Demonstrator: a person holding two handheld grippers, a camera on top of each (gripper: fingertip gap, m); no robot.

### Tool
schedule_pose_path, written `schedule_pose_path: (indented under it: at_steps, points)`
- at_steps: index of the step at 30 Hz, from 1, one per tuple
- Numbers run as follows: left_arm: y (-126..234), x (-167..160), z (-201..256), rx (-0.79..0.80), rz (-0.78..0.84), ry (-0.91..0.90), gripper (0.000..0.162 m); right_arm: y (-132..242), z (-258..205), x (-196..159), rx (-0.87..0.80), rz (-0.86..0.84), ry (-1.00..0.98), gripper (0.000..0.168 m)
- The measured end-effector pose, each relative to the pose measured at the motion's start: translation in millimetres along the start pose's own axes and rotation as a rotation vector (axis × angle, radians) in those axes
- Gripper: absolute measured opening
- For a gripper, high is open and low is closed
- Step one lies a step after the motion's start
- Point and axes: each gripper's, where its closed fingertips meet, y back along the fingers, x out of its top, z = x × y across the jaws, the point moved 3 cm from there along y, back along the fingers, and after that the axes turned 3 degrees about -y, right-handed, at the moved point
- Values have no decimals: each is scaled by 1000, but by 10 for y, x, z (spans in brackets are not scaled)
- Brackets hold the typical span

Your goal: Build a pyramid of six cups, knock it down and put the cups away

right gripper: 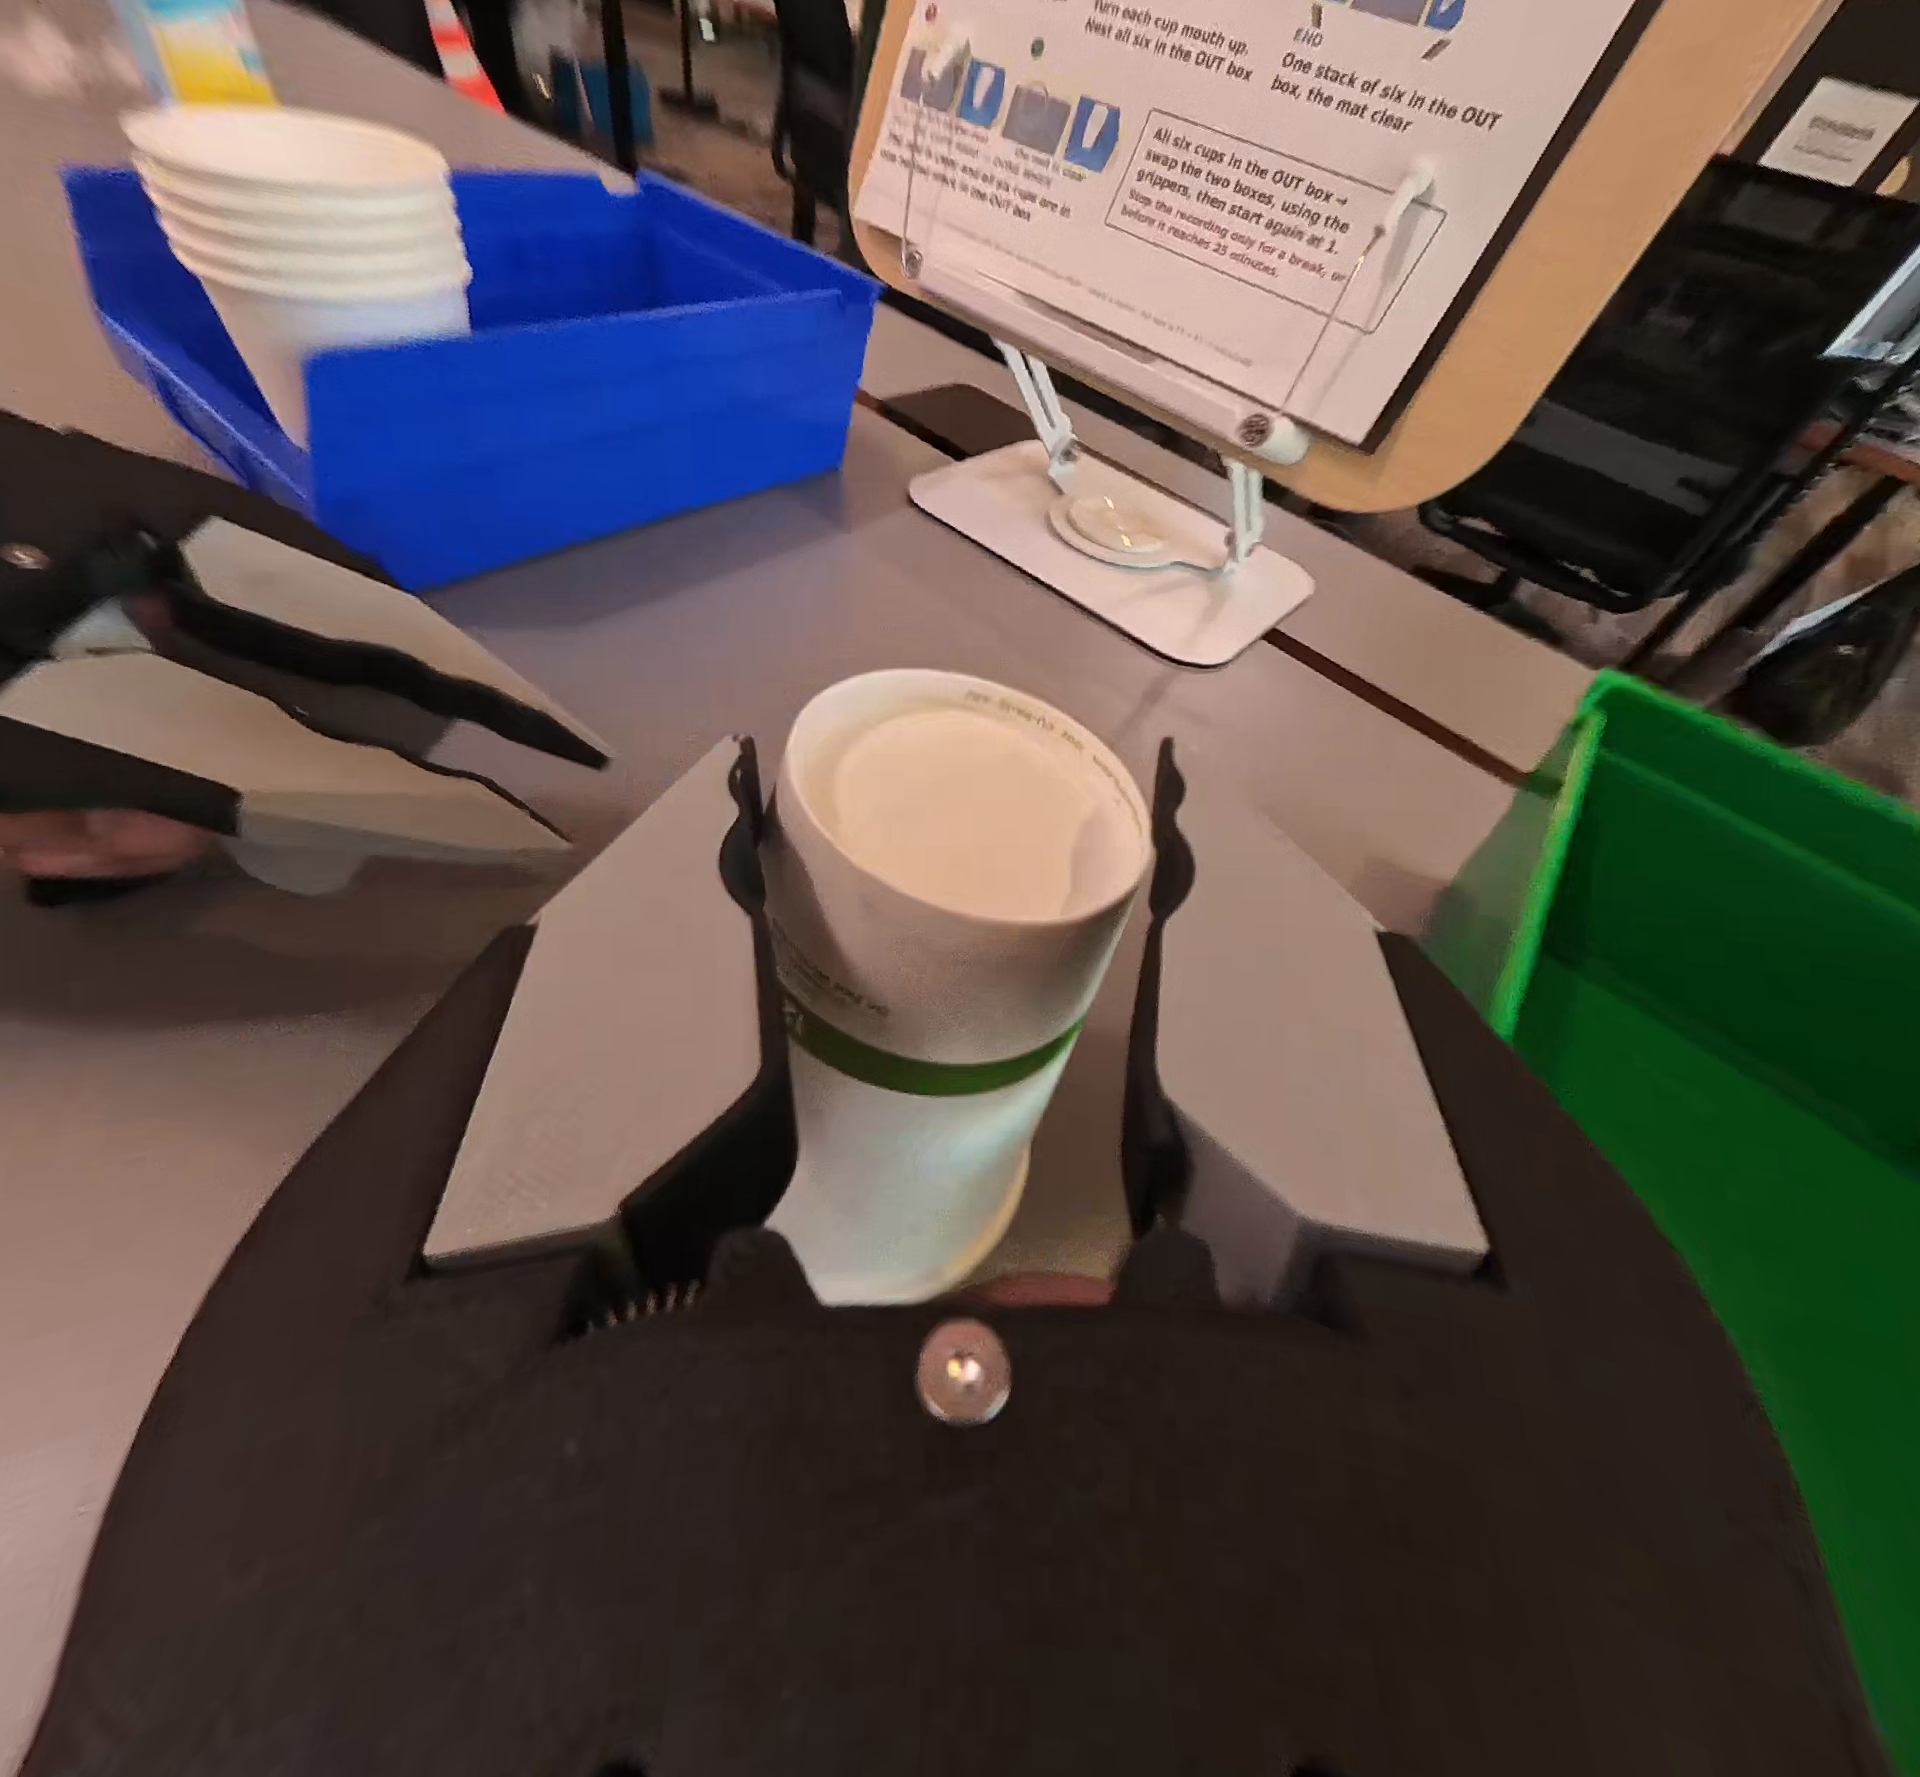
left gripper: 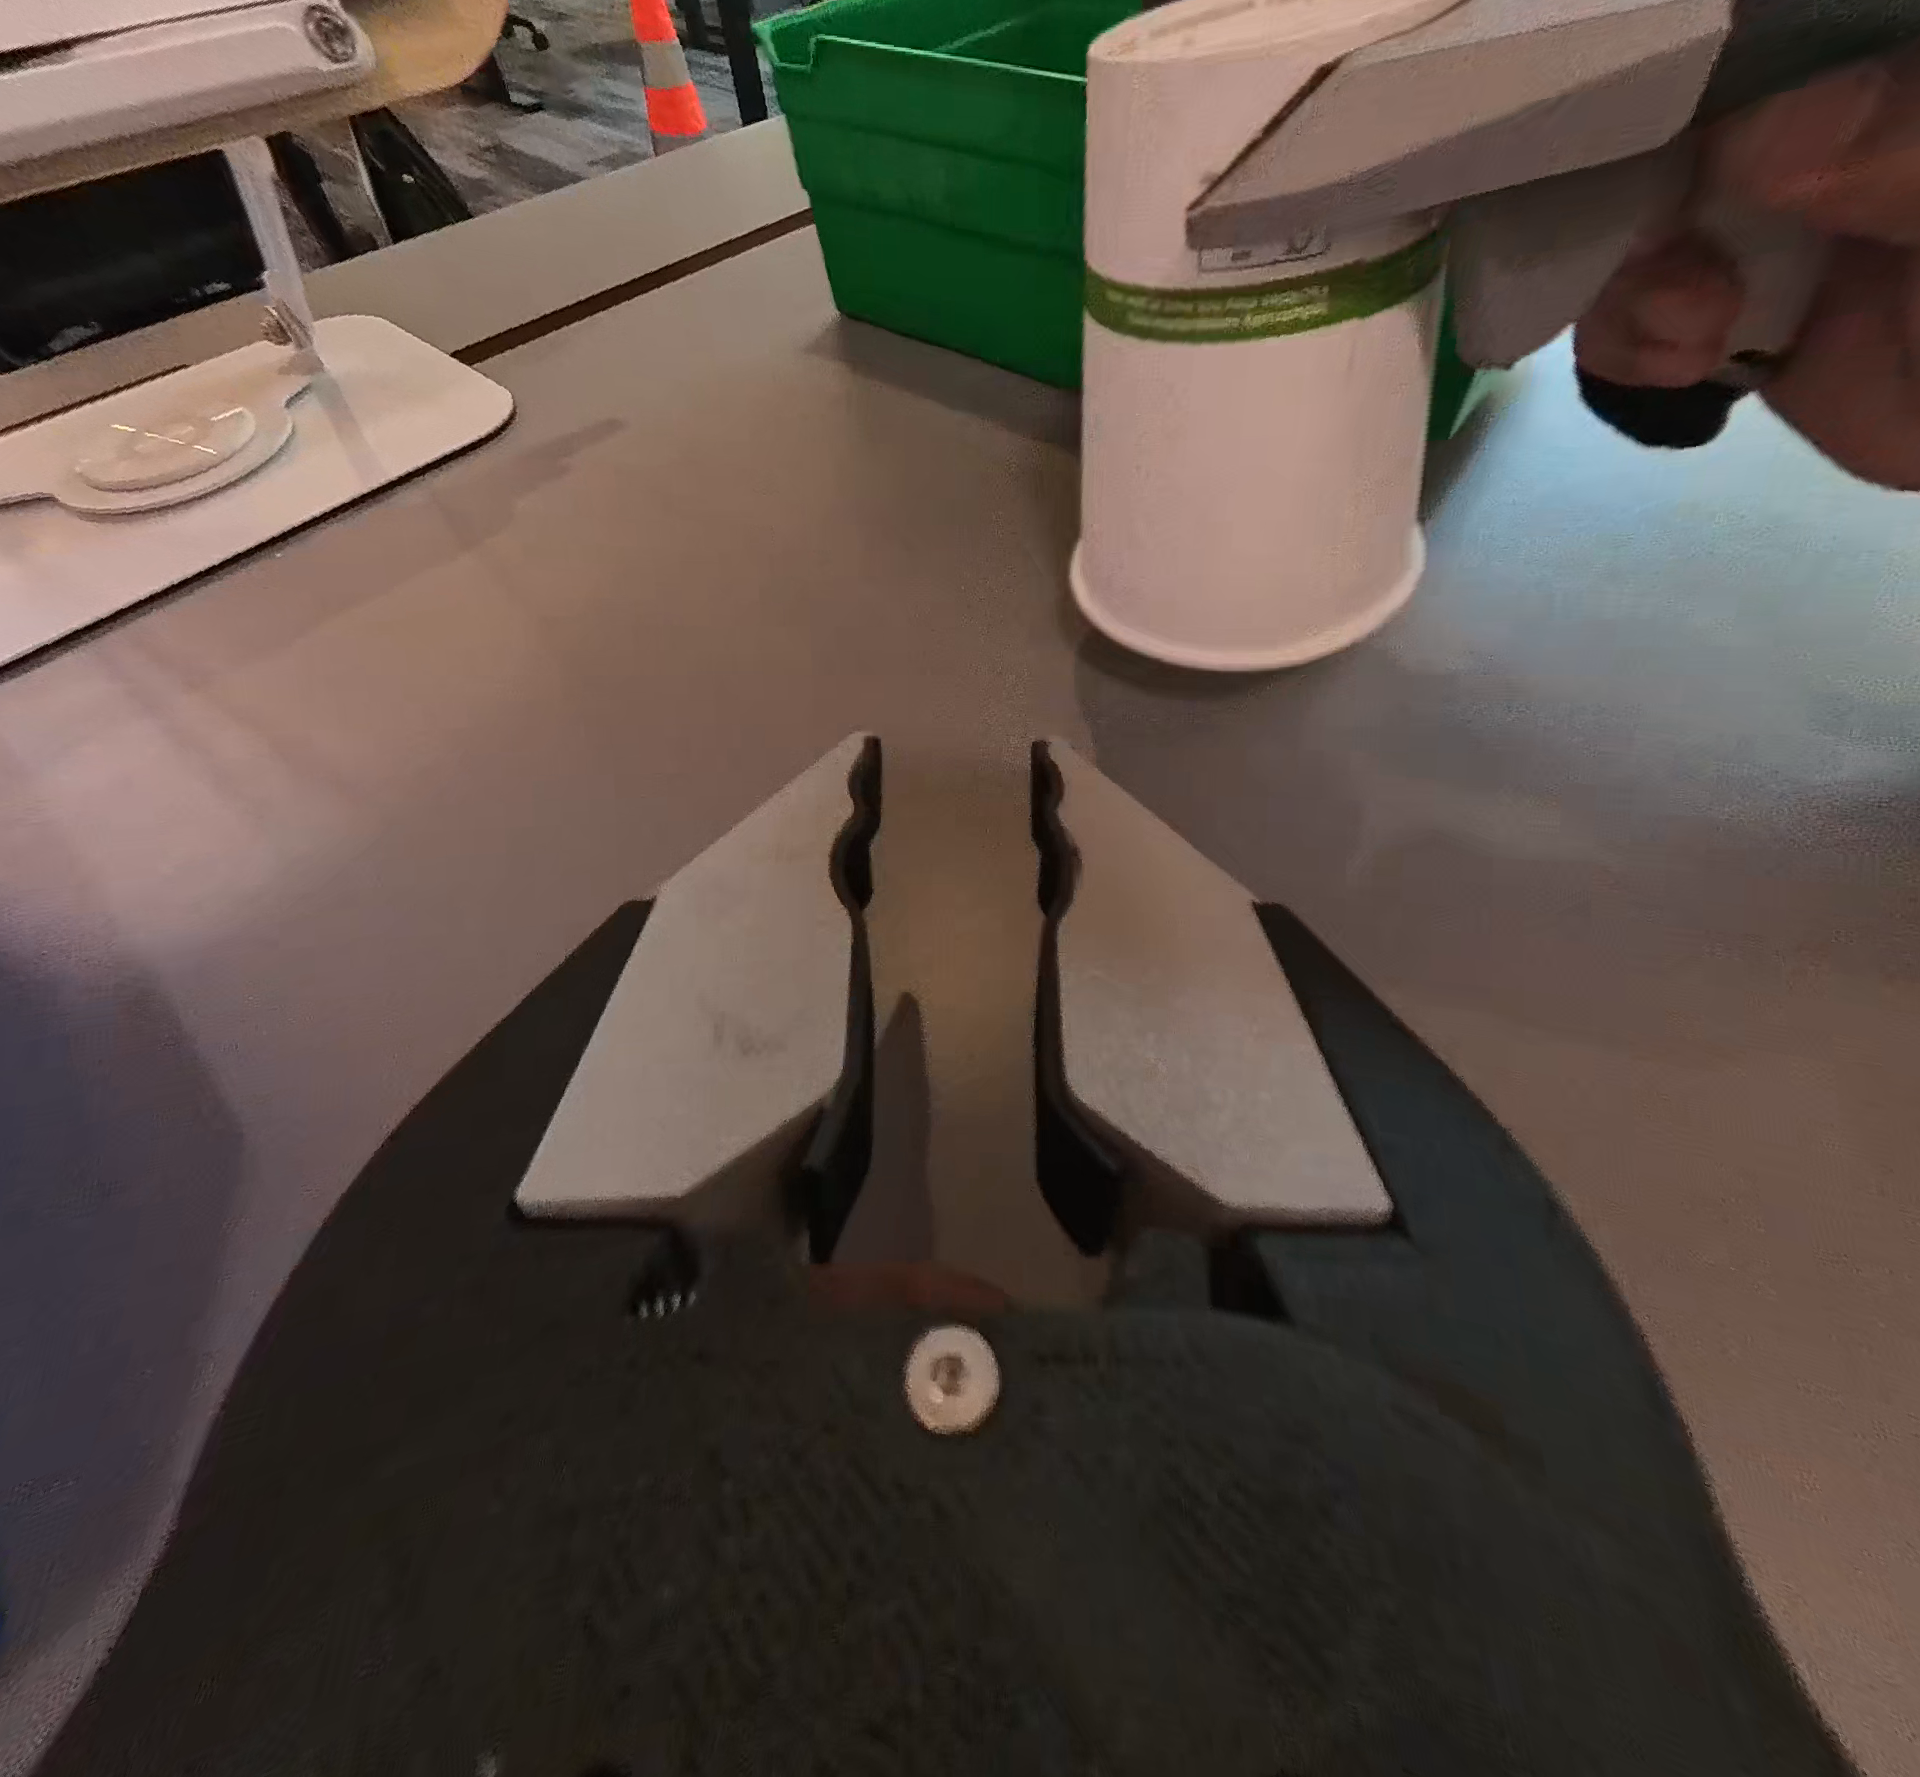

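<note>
**One cup set mouth-down on the bench, five waiting in the blue bin**

In the right wrist view, far left, a blue bin (right gripper: 582, 439) sits on the grey bench (right gripper: 260, 1052) and holds a nested stack of white cups (right gripper: 312, 241), mouths up, in its near left corner. Just in front of the bin, the left claw (right gripper: 582, 792) reaches in from the left edge; its fingers are parted by a narrow gap with nothing between them. The left wrist view shows that same claw (left gripper: 956, 761) hovering low over bare bench.

Toward the middle stands a white document stand (right gripper: 1122, 574) carrying a printed instruction sheet (right gripper: 1195, 117); in the left wrist view its base (left gripper: 260, 439) lies at the far left of the bench.

Next comes the single white cup (right gripper: 935, 948) with a green band, upside down, base toward the camera. The right claw (right gripper: 951, 782) brackets its upper part, one finger on each side, the left finger against the wall; whether the right finger presses it cannot be told. In the left wrist view the cup (left gripper: 1247, 439) stands rim-down on the bench, upright, with the right claw (left gripper: 1299, 117) across its top half.

Farthest right, a green bin (right gripper: 1714, 948) sits just behind and beside the cup (left gripper: 935, 200). An orange traffic cone (left gripper: 660, 49) stands on the floor beyond the bench.
</note>
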Motion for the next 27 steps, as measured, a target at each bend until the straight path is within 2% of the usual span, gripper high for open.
schedule_pose_path:
  at_steps: [2, 3, 4, 7, 8, 9, 11, 16, 19, 23, 27]
  points:
    - [7, 2, -19, 4, 4, 13, 27, -39, 40, 37, -9, -102, 74, 71]
    - [3, -1, -21, 3, 0, 16, 27, -67, 29, 17, 9, -160, 105, 24]
    - [-4, -7, -20, 4, -6, 14, 27, -100, 19, 30, 21, -172, 135, 0]
    - [-22, -21, 6, 8, -25, -14, 28, -216, 18, -20, 20, -156, 131, 2]
    - [-23, -24, 16, 10, -29, -27, 28, -232, 20, -33, 12, -137, 97, 24]
    - [-21, -25, 31, 10, -30, -41, 28, -228, -4, -48, 22, -111, 68, 30]
    - [-14, -23, 67, 5, -27, -73, 26, -206, -105, -156, 91, -97, 5, 11]
    - [-42, -47, 108, 19, -57, -128, 26, -219, -196, -748, 120, -293, -124, 19]
    - [-55, -57, 129, 29, -70, -159, 26, -144, -270, -788, 143, -283, -114, 27]
    - [-63, -62, 135, 49, -78, -184, 26, 6, -193, -620, 37, -155, -81, 36]
    - [-68, -66, 127, 70, -84, -196, 26, 48, 216, -504, -218, -60, -125, 61]
